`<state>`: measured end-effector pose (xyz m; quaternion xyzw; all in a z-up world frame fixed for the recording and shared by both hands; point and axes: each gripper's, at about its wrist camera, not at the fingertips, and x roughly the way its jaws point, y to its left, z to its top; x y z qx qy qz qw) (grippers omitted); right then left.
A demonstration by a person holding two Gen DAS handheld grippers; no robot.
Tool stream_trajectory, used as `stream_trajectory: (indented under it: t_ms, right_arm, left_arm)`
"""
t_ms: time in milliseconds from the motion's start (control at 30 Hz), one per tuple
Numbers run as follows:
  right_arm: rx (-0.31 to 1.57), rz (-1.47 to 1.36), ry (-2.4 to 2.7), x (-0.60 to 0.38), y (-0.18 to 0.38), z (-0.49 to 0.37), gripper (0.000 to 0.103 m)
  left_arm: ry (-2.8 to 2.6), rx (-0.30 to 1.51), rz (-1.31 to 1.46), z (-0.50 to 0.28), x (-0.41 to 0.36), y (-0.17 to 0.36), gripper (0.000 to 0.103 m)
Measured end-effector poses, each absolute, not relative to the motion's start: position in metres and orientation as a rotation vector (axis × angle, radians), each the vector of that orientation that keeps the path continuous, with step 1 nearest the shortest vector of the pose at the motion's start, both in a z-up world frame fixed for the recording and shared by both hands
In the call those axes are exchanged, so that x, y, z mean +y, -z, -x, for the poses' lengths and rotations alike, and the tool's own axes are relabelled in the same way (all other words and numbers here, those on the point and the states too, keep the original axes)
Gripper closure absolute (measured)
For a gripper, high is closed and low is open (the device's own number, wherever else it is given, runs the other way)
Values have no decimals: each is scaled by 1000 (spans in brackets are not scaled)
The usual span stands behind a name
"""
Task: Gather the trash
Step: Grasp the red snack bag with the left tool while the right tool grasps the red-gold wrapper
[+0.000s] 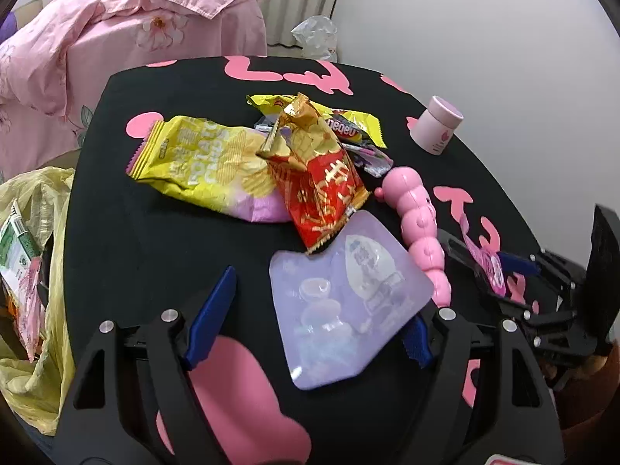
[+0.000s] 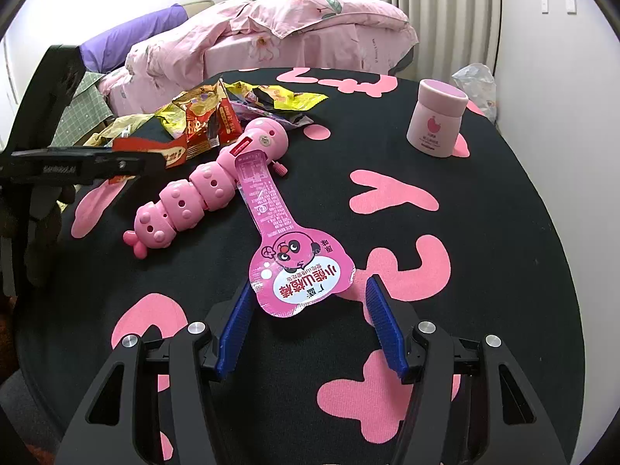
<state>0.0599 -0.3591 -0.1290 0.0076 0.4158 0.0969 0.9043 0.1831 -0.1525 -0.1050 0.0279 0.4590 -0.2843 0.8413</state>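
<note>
Snack wrappers lie in a pile on the black table: a yellow chip bag, a red-gold packet, a yellow wrapper behind them, and a pale purple pouch. My left gripper is open, its blue fingers on either side of the purple pouch's near end. A pink lollipop-shaped wrapper lies in front of my right gripper, which is open with its fingers around the wrapper's round end. The right gripper also shows in the left wrist view.
A pink caterpillar toy lies between the wrappers. A pink jar stands at the far right. A yellow trash bag with rubbish hangs off the table's left edge. A bed with pink bedding is behind.
</note>
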Motion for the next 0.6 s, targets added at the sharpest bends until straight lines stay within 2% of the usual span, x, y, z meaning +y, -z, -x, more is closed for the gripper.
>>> stream_trajectory:
  t_ms: [33, 100, 167, 233, 433, 500, 567, 600]
  right_arm:
    - [859, -15, -200, -359, 129, -60, 47]
    - [859, -16, -201, -359, 129, -60, 47]
    - [858, -16, -202, -359, 129, -60, 47]
    - [857, -16, -203, -359, 129, -59, 47]
    - [855, -19, -206, -359, 129, -58, 47]
    - [855, -19, -206, -359, 129, -58, 47]
    - [855, -18, -206, -360, 129, -58, 47]
    - [855, -19, -207, -360, 129, -58, 47]
  left_arm:
    - [596, 978, -55, -186, -154, 105, 34]
    - [597, 991, -45, -190, -156, 104, 49]
    - [605, 1016, -6, -192, -152, 106, 81]
    - [635, 1051, 59, -192, -146, 110, 97]
    - [701, 1051, 137, -181, -136, 111, 97]
    - [745, 1067, 166, -179, -133, 108, 93]
    - [778, 1094, 174, -176, -130, 108, 56]
    - [790, 1103, 173, -173, -128, 107, 52]
